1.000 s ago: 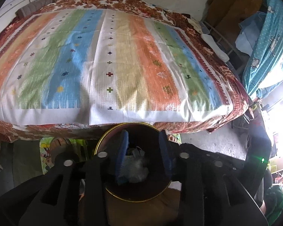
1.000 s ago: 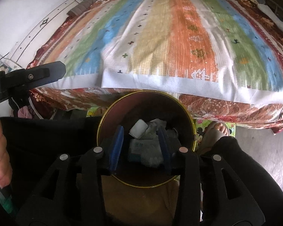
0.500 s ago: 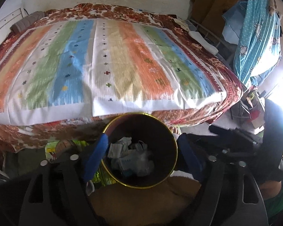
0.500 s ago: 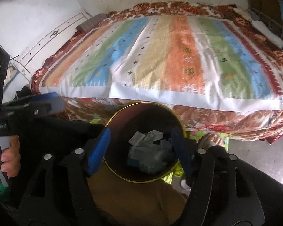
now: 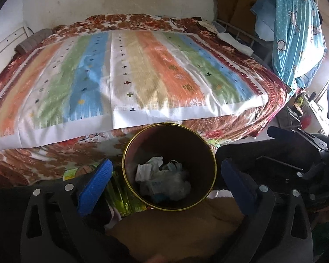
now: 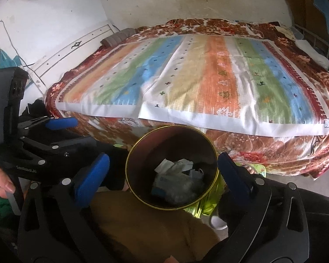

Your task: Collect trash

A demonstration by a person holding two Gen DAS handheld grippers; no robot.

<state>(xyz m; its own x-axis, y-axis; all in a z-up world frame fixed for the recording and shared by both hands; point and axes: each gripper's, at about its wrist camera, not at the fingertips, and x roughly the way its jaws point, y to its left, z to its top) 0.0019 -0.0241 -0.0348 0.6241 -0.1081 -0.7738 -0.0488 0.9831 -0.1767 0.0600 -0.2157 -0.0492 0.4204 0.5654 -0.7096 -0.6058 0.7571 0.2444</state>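
Note:
A dark round bin with a gold rim (image 5: 129, 144) (image 6: 131, 153) stands on the floor in front of the bed. White paper and plastic trash (image 5: 162, 178) (image 6: 177, 179) lies inside it. My left gripper (image 5: 166, 182) is open and empty, its blue pads on either side of the bin and above it. My right gripper (image 6: 164, 175) is also open and empty, above the bin. The left gripper also shows at the left of the right wrist view (image 6: 61, 123).
A bed with a striped cloth (image 5: 129, 76) (image 6: 208, 81) over a brown floral blanket fills the far side. Clothes hang at the right (image 5: 296, 32). A green mat (image 6: 208, 203) and a bare foot lie by the bin. Brown cloth (image 5: 175, 232) is in front.
Both grippers were shut on trash low in the bin. They have opened, let the trash fall in, and risen away from the bin.

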